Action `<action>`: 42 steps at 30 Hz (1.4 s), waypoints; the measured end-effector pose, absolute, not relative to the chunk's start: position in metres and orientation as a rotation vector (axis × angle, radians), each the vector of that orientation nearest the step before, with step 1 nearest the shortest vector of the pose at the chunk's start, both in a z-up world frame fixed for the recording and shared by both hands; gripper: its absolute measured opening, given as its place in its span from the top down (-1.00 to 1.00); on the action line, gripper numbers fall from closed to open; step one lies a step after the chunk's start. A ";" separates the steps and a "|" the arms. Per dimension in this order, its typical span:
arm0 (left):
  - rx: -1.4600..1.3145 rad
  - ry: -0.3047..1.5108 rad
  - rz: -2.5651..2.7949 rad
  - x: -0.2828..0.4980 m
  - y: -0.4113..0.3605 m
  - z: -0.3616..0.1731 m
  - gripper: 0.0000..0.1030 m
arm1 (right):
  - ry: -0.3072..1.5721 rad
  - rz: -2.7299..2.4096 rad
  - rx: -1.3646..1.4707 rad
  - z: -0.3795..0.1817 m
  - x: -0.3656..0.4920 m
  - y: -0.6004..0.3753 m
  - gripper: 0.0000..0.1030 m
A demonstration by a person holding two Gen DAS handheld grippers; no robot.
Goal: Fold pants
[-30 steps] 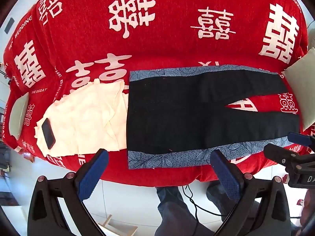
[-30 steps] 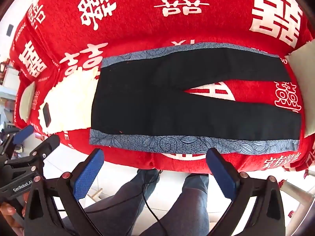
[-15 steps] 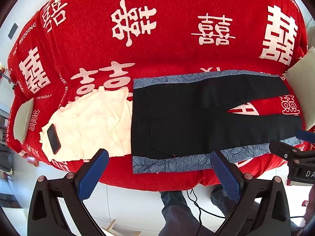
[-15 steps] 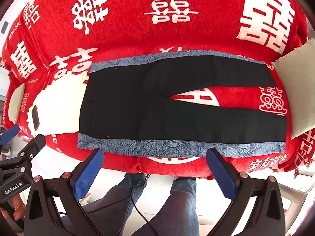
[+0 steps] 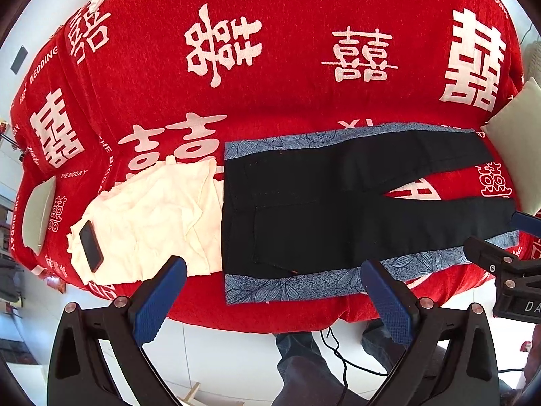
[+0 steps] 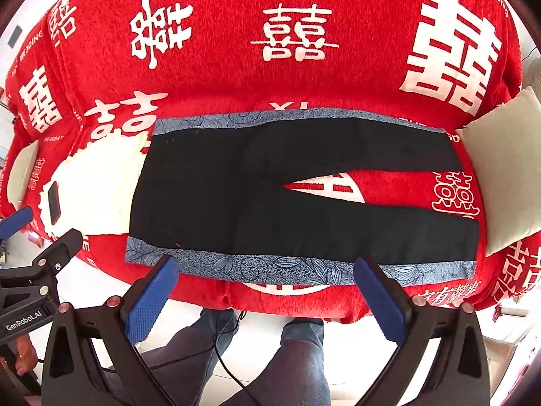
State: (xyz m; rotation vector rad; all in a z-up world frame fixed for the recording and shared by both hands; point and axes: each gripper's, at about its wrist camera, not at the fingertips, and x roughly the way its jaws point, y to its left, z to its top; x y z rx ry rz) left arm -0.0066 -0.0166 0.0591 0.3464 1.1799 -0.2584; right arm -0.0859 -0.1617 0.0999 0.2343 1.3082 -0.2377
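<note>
Black pants (image 5: 324,209) (image 6: 270,196) with blue patterned side stripes lie flat on the red bedspread, waist at the left, both legs spread toward the right. My left gripper (image 5: 270,270) hangs open in the air over the bed's near edge, below the waist end. My right gripper (image 6: 267,270) is open too, held just off the near edge at the lower stripe of the near leg. Nothing sits between either pair of blue pads. The right gripper also shows at the right rim of the left wrist view.
A cream cloth (image 5: 152,223) with a black phone (image 5: 90,246) on it lies left of the waist. A grey tablet (image 5: 39,213) rests at the bed's left edge. A beige cushion (image 6: 507,176) lies past the leg ends. A person's legs (image 6: 287,355) stand below on white tiles.
Both grippers have drawn back and risen a little, so the pants sit lower and smaller in view. The pants have not moved.
</note>
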 end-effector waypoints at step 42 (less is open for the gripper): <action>0.354 1.152 -0.158 -0.008 -0.034 0.066 -1.00 | 1.268 -0.168 0.251 0.099 -0.074 -0.186 -1.00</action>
